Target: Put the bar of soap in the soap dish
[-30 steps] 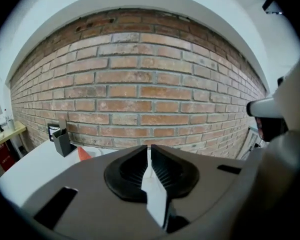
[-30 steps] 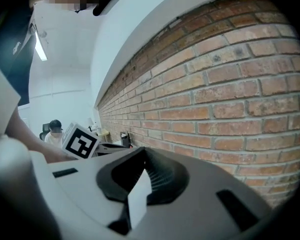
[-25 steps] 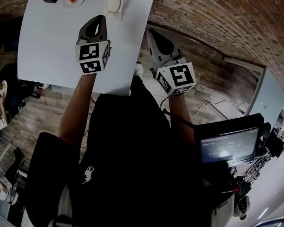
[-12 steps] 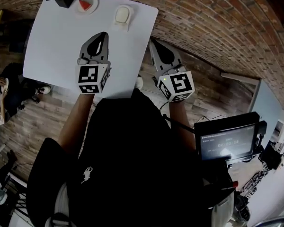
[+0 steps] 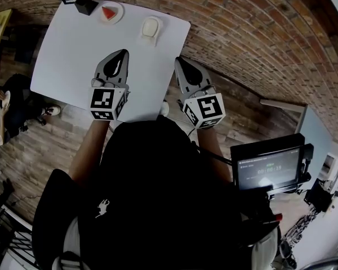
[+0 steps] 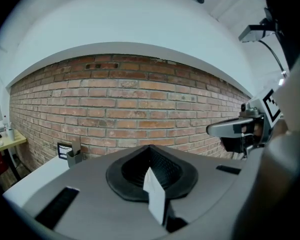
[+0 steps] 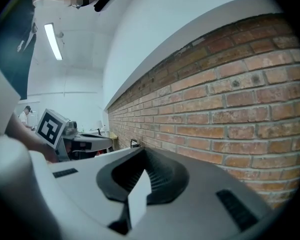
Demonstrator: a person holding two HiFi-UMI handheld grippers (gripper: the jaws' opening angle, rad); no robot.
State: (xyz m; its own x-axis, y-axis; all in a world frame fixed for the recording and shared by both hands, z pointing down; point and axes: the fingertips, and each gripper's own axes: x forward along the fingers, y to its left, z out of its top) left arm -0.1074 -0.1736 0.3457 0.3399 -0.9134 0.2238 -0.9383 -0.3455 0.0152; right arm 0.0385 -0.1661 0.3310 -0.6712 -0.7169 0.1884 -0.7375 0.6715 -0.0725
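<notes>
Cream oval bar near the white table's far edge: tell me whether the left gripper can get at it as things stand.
Probably yes. The left gripper hangs shut above the white table, and only bare tabletop lies between it and the cream oval bar. Its jaws would have to open first.

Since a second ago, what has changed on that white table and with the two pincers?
The left gripper has pulled back towards the person, away from the cream bar of soap lying in its white soap dish; the right gripper barely shifted. Both stay shut and empty. Soap, dish and white table have not moved.
</notes>
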